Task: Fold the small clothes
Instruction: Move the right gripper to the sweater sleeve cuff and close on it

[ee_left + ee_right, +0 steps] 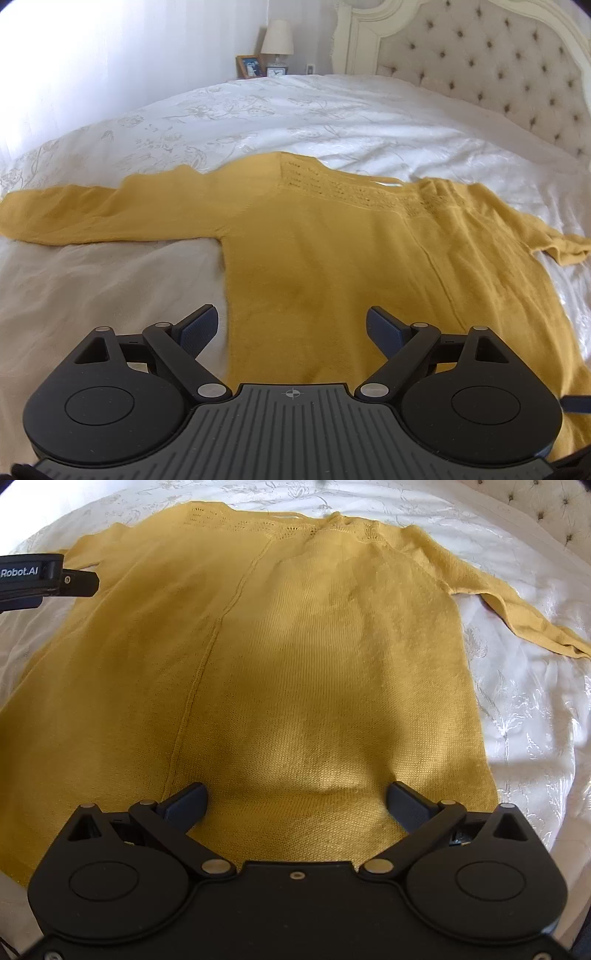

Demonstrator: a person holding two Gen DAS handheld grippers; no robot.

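Observation:
A mustard-yellow knit sweater (332,251) lies flat on a white bedspread (258,110), neckline away from me, both sleeves spread out to the sides. It fills the right wrist view (295,664). My left gripper (291,328) is open and empty, hovering over the sweater's lower left edge. My right gripper (297,805) is open and empty, over the sweater's lower right body. The left gripper's side (48,578) shows at the left edge of the right wrist view.
A tufted cream headboard (480,59) stands at the far right. A nightstand with a lamp (277,38), a photo frame (249,66) and a small clock sits at the back. A bright curtain is on the left.

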